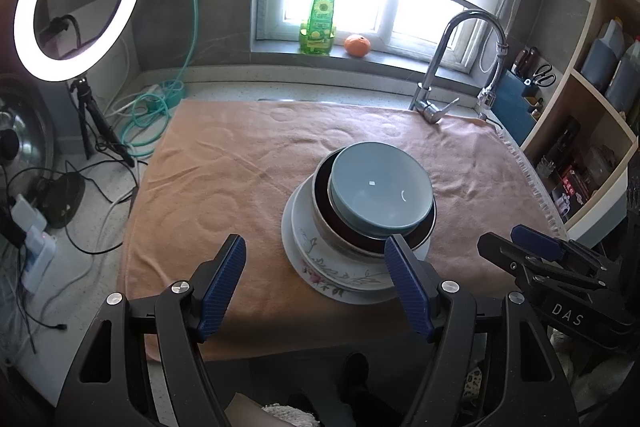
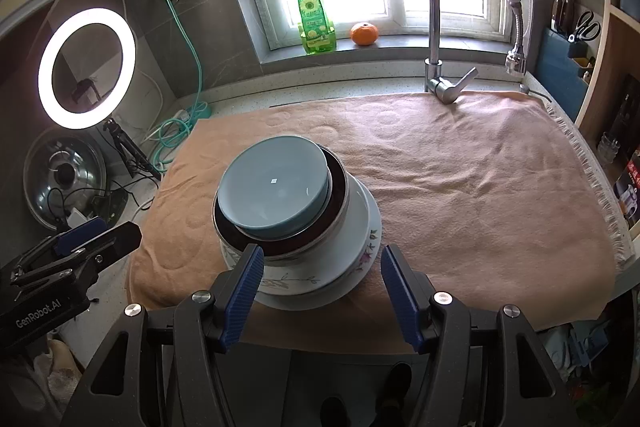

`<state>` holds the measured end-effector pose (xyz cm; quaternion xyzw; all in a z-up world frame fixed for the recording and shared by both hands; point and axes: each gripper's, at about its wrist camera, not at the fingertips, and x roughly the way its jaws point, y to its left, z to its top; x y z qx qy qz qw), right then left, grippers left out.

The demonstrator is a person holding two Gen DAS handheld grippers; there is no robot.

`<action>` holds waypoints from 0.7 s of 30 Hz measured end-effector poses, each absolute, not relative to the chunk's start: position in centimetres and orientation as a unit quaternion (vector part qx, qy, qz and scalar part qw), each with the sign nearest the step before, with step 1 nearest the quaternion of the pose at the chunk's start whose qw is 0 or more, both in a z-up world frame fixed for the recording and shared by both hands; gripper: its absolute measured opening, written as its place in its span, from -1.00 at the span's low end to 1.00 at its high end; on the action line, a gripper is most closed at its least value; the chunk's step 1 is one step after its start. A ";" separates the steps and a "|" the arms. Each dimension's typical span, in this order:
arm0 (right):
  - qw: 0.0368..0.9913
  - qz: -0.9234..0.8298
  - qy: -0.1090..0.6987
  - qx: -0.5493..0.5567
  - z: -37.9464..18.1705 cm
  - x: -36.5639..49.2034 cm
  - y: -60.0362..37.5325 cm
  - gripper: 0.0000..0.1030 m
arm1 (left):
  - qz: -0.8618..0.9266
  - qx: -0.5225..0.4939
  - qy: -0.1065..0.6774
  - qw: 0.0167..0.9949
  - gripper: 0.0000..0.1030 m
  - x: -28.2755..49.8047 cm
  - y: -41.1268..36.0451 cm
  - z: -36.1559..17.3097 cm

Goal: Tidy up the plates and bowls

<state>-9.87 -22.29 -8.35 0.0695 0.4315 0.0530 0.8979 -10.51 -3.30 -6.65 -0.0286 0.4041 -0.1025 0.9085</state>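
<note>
Here, a peach towel (image 1: 248, 187) covers most of the counter and fills the middle of both views. On it sits one stack of dishes, right of centre in the left wrist view and left of centre in the right wrist view. At the bottom of the stack are floral plates (image 1: 336, 271), their rims showing along the lower edge. On them rests a dark bowl (image 1: 372, 241) with a pale outer wall, and nested inside it, tilted a little, is a blue bowl (image 1: 380, 187).

The left gripper (image 1: 316, 251) is spread wide with nothing between its blue pads, low in its frame; its right finger overlaps the stack's near rim in the picture, though I cannot tell if it touches. The right gripper (image 2: 320, 259) is likewise spread and empty, its fingers straddling the stack's near edge.

A ring light (image 1: 78, 1) glows upper left, a tap (image 1: 452, 67) stands upper right, and a green bottle (image 1: 319, 21) and an orange (image 1: 357, 45) sit on the sill.
</note>
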 end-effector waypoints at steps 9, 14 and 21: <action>0.898 0.056 0.430 0.070 -8.1 -10.2 -22.3 0.11 | -0.103 -0.030 0.401 0.910 0.40 -10.8 -3.4 -6.4; 0.897 0.056 0.432 0.073 -8.2 -10.3 -22.2 0.11 | -0.103 -0.027 0.400 0.911 0.40 -10.8 -3.5 -6.3; 0.898 0.056 0.430 0.071 -8.1 -10.2 -22.2 0.11 | -0.104 -0.026 0.399 0.911 0.40 -10.6 -3.6 -6.2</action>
